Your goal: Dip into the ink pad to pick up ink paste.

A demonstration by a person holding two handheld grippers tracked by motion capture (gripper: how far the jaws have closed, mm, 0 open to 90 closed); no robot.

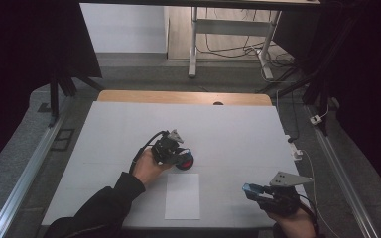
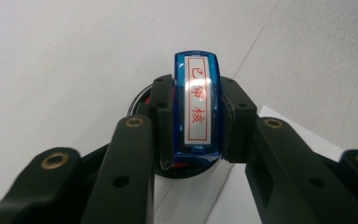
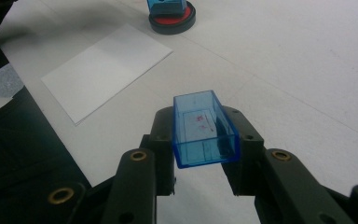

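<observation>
My left gripper (image 1: 177, 152) (image 2: 196, 126) is shut on a blue stamp (image 2: 197, 102) with red characters on its white label. The stamp presses down into a round black ink pad with a red centre (image 1: 185, 162) (image 3: 172, 19) at the middle of the table. My right gripper (image 1: 254, 190) (image 3: 204, 140) is shut on the stamp's clear blue cap (image 3: 204, 128) (image 1: 251, 189), open side up, held over the table's front right. A white sheet of paper (image 1: 182, 195) (image 3: 105, 65) lies flat between the two grippers.
The white table (image 1: 228, 134) has a wooden strip along its far edge. Metal rails (image 1: 25, 173) run down both sides on the floor. A desk frame and cables (image 1: 258, 49) stand beyond the table. A dark sleeve (image 1: 104, 208) enters from the bottom left.
</observation>
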